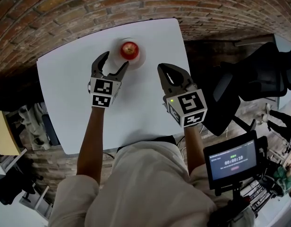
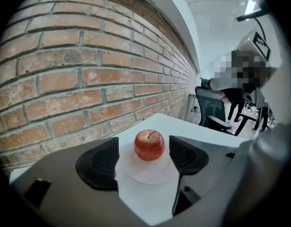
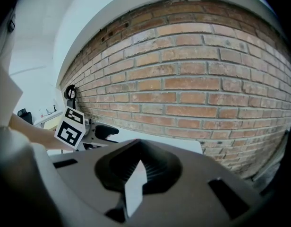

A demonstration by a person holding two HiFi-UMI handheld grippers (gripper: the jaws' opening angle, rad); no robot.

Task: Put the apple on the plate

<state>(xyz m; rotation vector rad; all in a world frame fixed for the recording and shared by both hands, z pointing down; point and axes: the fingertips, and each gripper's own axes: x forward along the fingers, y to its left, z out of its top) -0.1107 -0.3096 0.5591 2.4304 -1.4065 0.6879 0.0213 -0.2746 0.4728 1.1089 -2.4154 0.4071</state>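
The apple point(image 1: 129, 49) is sitting upright, stem up, in the middle of the plate point(image 1: 140, 59). The plate is lying at the far side of the white table point(image 1: 136, 103), close to the brick wall point(image 1: 89, 13).

The left gripper point(image 1: 115, 63) is hovering just near and left of the plate with its tongs spread wide. In the left gripper view the apple is showing in the gap between the two dark pads point(image 2: 99, 163) but beyond them, and neither pad is touching it. One tip is reaching close to the plate's rim; I cannot tell whether it is touching.

The right gripper point(image 1: 162, 69) is hanging over the table to the right of the plate, apart from it. Its tongs are drawn together to a thin sliver with nothing between them, and it is pointing toward the wall.

Since the apple is already resting on the plate, the placing itself is looking done, and I judge the step in hand to be the let-go and retreat. The next move is calling for the left gripper to draw back toward the near edge. Its tongs should be kept wide so that no pad clips the apple or nudges the plate. The right gripper is not looking needed.
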